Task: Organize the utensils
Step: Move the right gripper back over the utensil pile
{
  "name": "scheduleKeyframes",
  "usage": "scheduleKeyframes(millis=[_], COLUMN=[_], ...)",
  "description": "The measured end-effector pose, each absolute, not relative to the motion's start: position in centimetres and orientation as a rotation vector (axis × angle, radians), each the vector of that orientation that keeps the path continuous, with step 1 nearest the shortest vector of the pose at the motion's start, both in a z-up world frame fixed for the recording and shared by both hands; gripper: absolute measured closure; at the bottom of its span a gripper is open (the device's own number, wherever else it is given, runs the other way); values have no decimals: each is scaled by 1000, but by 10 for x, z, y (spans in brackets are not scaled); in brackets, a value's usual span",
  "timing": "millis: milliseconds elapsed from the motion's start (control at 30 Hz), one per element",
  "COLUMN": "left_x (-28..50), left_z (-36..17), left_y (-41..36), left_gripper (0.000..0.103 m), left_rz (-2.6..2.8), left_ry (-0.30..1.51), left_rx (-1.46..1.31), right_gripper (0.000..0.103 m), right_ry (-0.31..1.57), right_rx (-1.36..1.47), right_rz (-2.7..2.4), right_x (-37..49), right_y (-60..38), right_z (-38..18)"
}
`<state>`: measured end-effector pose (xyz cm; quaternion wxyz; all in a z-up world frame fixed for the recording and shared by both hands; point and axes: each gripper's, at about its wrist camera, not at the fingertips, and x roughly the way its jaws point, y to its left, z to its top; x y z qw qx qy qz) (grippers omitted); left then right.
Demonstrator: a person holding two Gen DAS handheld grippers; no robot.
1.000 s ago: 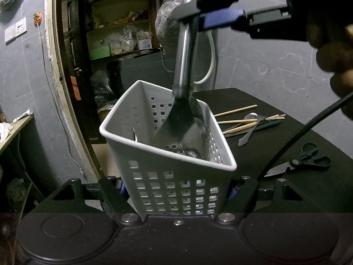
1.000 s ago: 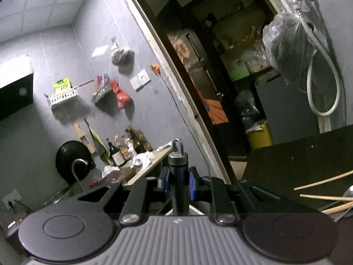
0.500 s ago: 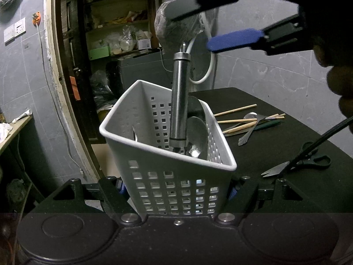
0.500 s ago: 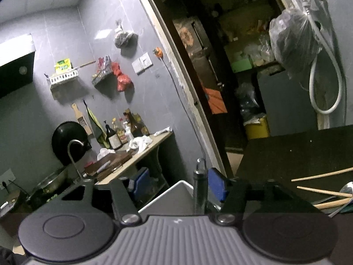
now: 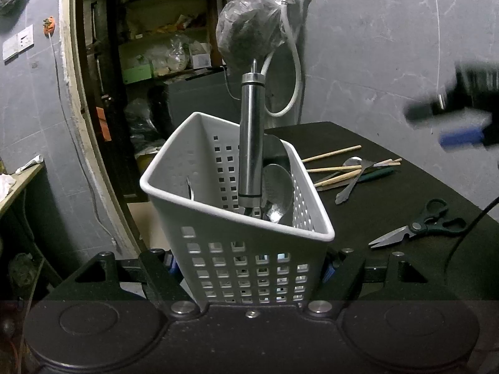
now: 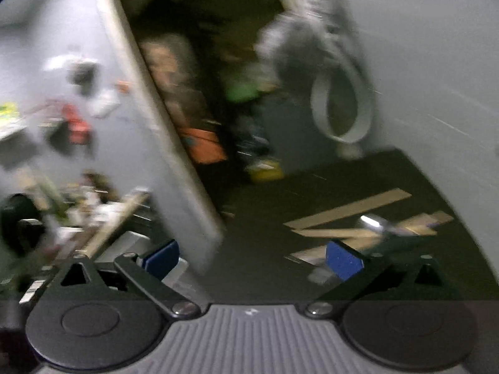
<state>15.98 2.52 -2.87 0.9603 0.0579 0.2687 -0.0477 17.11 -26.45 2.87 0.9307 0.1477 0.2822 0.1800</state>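
Observation:
My left gripper [image 5: 249, 268] is shut on the lower part of a white perforated utensil basket [image 5: 218, 227], which stands tilted on the black table. A steel-handled spatula [image 5: 251, 143] stands upright in the basket beside a spoon [image 5: 279, 193]. My right gripper [image 6: 252, 258] is empty, its jaws opening wide with the blue pads far apart; it also shows blurred at the right edge [image 5: 461, 127] of the left wrist view. Wooden chopsticks [image 5: 336, 168], another spoon [image 5: 352, 163] and a fork lie on the table behind the basket.
Black-handled scissors [image 5: 418, 229] lie on the black table [image 5: 405, 193] at the right. A doorway with cluttered shelves [image 5: 156, 46] opens behind the basket. A bagged tap and white hose [image 5: 290, 71] hang on the grey tiled wall. The right wrist view is motion-blurred.
The right gripper lowered the spatula into the basket, opened and let it go, then swung away to the right towards the chopsticks. The left gripper and basket stayed still.

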Motion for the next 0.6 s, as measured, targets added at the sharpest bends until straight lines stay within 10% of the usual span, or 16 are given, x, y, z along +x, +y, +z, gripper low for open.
scheduleKeyframes(millis=[600], left_x=[163], left_z=[-27], left_y=[24], left_gripper=[25], left_rz=[-101], left_ry=[559], left_rx=[125], right_gripper=[5], right_ry=[954], right_rx=[584], right_rz=[73], right_x=[178], right_y=[-328], right_z=[-66])
